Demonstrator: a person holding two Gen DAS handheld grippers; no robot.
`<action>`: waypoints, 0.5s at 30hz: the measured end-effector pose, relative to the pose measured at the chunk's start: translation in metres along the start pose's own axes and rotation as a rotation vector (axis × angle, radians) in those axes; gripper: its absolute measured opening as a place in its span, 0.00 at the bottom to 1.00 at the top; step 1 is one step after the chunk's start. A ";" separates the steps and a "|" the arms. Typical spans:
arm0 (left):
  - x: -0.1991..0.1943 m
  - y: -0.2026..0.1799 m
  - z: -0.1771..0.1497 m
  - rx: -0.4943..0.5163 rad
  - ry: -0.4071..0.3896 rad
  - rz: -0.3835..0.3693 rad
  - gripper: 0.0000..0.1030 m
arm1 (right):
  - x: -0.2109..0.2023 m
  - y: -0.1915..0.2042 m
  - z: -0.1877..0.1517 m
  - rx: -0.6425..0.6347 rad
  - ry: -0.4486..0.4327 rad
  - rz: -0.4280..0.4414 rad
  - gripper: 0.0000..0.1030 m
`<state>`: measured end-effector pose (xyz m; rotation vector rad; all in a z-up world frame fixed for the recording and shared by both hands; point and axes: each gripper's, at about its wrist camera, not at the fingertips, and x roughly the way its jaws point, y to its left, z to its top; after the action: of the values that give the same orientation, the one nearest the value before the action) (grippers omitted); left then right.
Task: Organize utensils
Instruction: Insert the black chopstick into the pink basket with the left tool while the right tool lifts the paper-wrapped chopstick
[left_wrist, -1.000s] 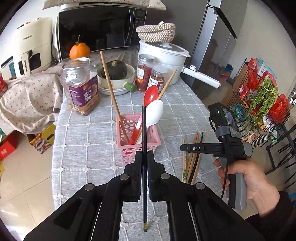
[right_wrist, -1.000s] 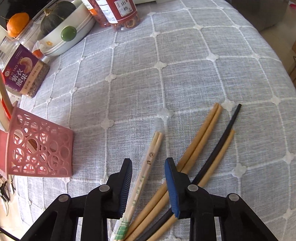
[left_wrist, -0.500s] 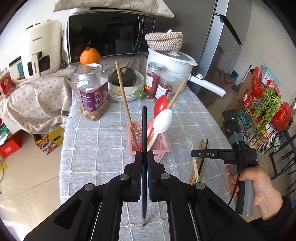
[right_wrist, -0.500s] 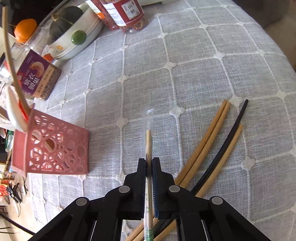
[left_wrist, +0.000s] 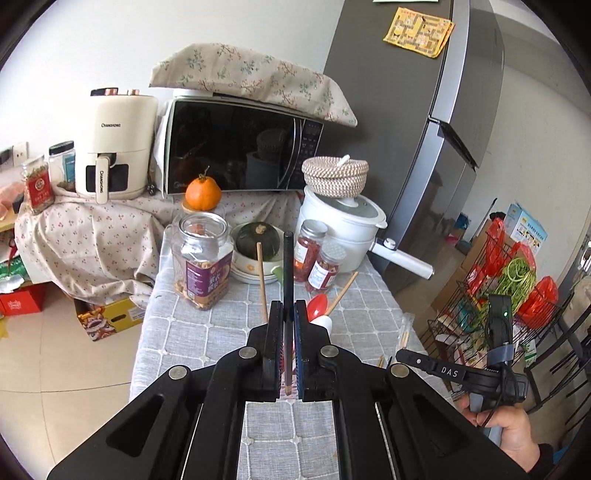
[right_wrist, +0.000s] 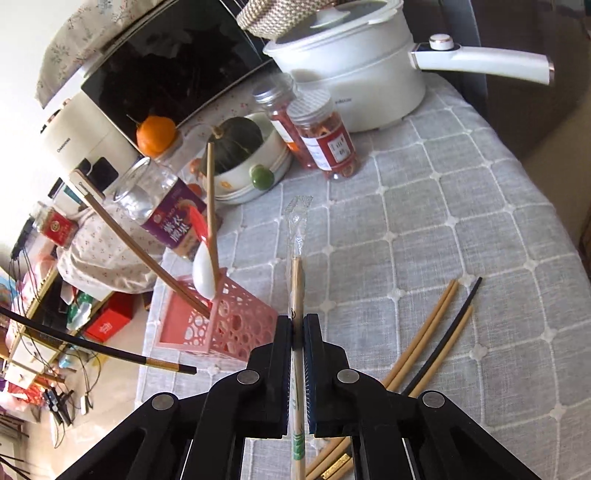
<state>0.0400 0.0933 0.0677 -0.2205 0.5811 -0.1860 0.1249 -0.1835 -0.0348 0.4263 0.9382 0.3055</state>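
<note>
1. Left of centre in the right wrist view, the pink basket (right_wrist: 221, 321) already holds two wooden chopsticks (right_wrist: 211, 206), a white spoon (right_wrist: 205, 271) and a red spoon (right_wrist: 197, 223), so part of the sorting looks done.
2. At lower centre of that view, the right gripper (right_wrist: 297, 332) is clamped on a plastic-wrapped pair of chopsticks (right_wrist: 296, 280), lifted off the cloth.
3. At centre of the left wrist view, the left gripper (left_wrist: 288, 325) pinches a black chopstick (left_wrist: 287, 273), pointing away from the camera, not yet in the basket.
4. At lower right of the right wrist view, several loose chopsticks (right_wrist: 428, 332), tan ones and a black one, lie on the grey tablecloth (right_wrist: 461, 206).
5. Judging by this, both held pieces and that loose bundle are left to place.
</note>
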 end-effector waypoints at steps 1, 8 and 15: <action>-0.004 0.000 0.003 -0.008 -0.022 0.000 0.05 | -0.002 0.001 0.000 0.000 -0.006 0.004 0.05; 0.003 -0.001 0.012 -0.031 -0.103 0.005 0.05 | -0.006 0.001 0.003 0.012 -0.033 0.019 0.05; 0.061 0.005 0.006 -0.075 0.028 0.013 0.05 | -0.009 0.001 0.006 0.016 -0.066 0.029 0.05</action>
<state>0.0941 0.0844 0.0393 -0.2872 0.6180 -0.1550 0.1246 -0.1880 -0.0247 0.4626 0.8708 0.3085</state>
